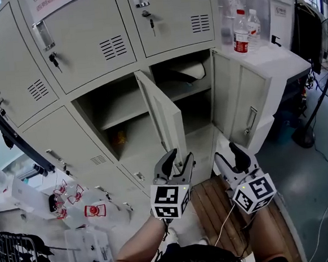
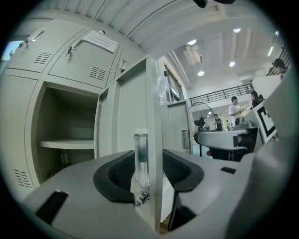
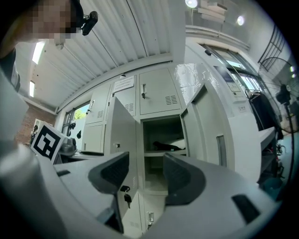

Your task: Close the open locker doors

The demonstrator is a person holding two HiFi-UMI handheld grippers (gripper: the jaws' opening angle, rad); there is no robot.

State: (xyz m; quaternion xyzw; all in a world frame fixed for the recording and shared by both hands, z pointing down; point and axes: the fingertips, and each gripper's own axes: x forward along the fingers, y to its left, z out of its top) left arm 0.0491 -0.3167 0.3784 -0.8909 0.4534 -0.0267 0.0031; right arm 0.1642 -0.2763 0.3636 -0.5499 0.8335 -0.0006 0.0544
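Workplace hall with steel lockers

Your head camera looks forward and steeply down over your arms at the lockers, seeing the left gripper and right gripper from behind. The camera on the left gripper looks along its 2 jaws, tilted upward and very near the open locker door, whose edge splits its view. The camera on the right gripper tilts upward too, from a little farther back. All 3 views share that door. Head and left gripper views share the left compartment; head and right gripper views share the right compartment.
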